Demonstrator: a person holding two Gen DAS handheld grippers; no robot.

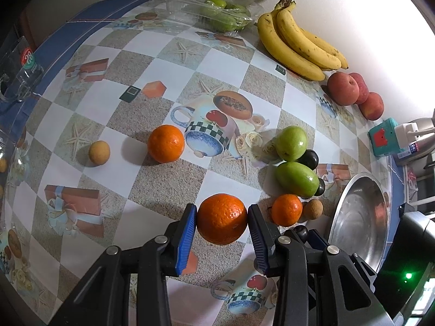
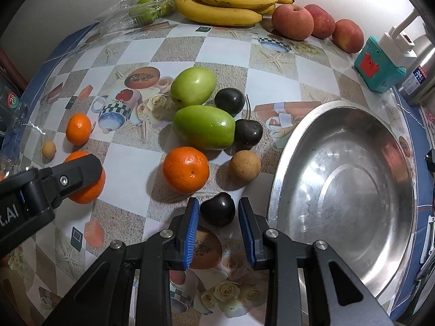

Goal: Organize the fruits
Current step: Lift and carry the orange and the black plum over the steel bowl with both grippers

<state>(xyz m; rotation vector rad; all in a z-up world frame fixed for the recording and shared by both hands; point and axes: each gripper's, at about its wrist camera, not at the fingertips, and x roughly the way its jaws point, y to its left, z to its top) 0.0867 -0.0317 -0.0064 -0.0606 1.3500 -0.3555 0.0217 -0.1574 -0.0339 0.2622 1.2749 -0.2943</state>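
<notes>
My left gripper (image 1: 222, 221) is shut on an orange (image 1: 222, 218); both blue pads touch its sides. It also shows in the right wrist view (image 2: 87, 187) behind the left gripper's finger (image 2: 70, 174). My right gripper (image 2: 218, 214) has its jaws around a dark plum (image 2: 217, 209) on the table, with a small gap on each side. Another orange (image 2: 186, 169), a brown longan (image 2: 244, 165), two green fruits (image 2: 204, 126) and two more dark plums (image 2: 248, 133) lie just beyond. A third orange (image 1: 165, 143) and a small longan (image 1: 99, 152) lie to the left.
A steel bowl (image 2: 345, 190) stands at the right. Bananas (image 2: 225, 2), red apples (image 2: 292, 21) and a clear box of green fruit (image 1: 214, 13) line the wall. A teal box (image 2: 380, 66) sits at the back right, a glass (image 1: 19, 73) at the left edge.
</notes>
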